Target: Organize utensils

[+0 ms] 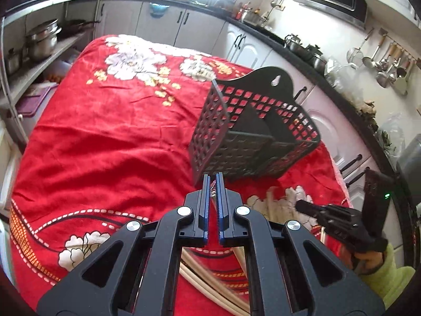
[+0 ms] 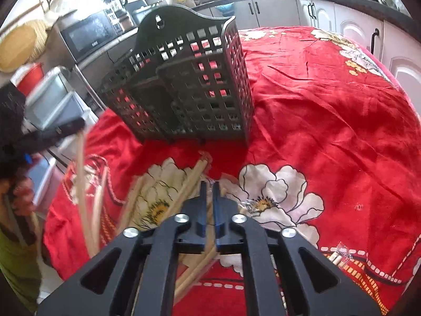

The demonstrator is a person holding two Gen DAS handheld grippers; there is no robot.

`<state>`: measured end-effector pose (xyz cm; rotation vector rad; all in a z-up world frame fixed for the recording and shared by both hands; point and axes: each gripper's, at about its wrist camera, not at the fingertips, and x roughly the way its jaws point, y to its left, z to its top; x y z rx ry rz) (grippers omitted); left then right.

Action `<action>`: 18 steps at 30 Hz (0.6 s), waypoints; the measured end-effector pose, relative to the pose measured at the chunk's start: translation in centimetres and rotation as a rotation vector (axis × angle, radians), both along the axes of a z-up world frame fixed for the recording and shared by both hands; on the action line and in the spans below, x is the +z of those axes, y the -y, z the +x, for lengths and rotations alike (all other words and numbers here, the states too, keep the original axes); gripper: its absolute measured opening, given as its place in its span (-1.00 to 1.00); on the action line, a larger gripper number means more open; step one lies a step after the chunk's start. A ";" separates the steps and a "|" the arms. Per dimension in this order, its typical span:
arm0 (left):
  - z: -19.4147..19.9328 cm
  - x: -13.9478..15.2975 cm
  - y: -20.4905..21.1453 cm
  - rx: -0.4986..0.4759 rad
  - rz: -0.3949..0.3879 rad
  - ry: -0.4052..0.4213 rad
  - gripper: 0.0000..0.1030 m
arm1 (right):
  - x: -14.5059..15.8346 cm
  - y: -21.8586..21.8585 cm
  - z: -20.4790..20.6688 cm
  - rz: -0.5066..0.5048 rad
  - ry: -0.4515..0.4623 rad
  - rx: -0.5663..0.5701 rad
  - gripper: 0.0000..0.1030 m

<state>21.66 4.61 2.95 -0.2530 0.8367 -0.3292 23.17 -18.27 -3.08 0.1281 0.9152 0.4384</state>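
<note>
Left gripper: jaws nearly together, pinching a thin clear wrapper; chopsticks are lying beneath it.
Right gripper: closing on wooden chopsticks, which are passing between its blue pads.
Utensil caddy: black, perforated, sitting upright on the cloth just beyond both grippers.
Tablecloth: red, floral, covering the table.

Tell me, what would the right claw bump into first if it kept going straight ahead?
Probably the black utensil basket: it stands straight ahead of the right claw on the red cloth, past the chopsticks. How far is unclear.
</note>
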 end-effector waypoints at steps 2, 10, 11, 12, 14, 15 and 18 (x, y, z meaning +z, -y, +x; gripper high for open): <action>-0.2 0.4 0.1 -0.007 -0.004 0.011 -0.96 | -0.5 -0.4 -0.1 -0.020 -0.011 0.005 -0.46; -0.9 2.8 1.0 -0.025 -0.002 0.069 -0.96 | -1.6 -1.8 0.0 -0.079 -0.021 0.016 -0.40; -1.0 3.0 1.1 -0.027 -0.002 0.074 -0.96 | -1.6 -2.0 0.0 -0.087 -0.017 0.017 -0.40; -1.0 3.3 1.3 -0.031 0.000 0.081 -0.96 | -1.7 -2.1 0.1 -0.095 -0.015 0.017 -0.40; -1.0 3.7 1.5 -0.034 -0.001 0.089 -0.96 | -1.7 -2.5 0.0 -0.120 -0.004 0.019 -0.40; -1.0 3.9 1.6 -0.036 -0.002 0.093 -0.96 | -1.6 -2.8 -0.1 -0.132 0.003 0.021 -0.43; -0.9 4.5 2.1 -0.044 -0.005 0.105 -0.96 | -1.5 -3.4 -0.4 -0.170 0.027 0.034 -0.57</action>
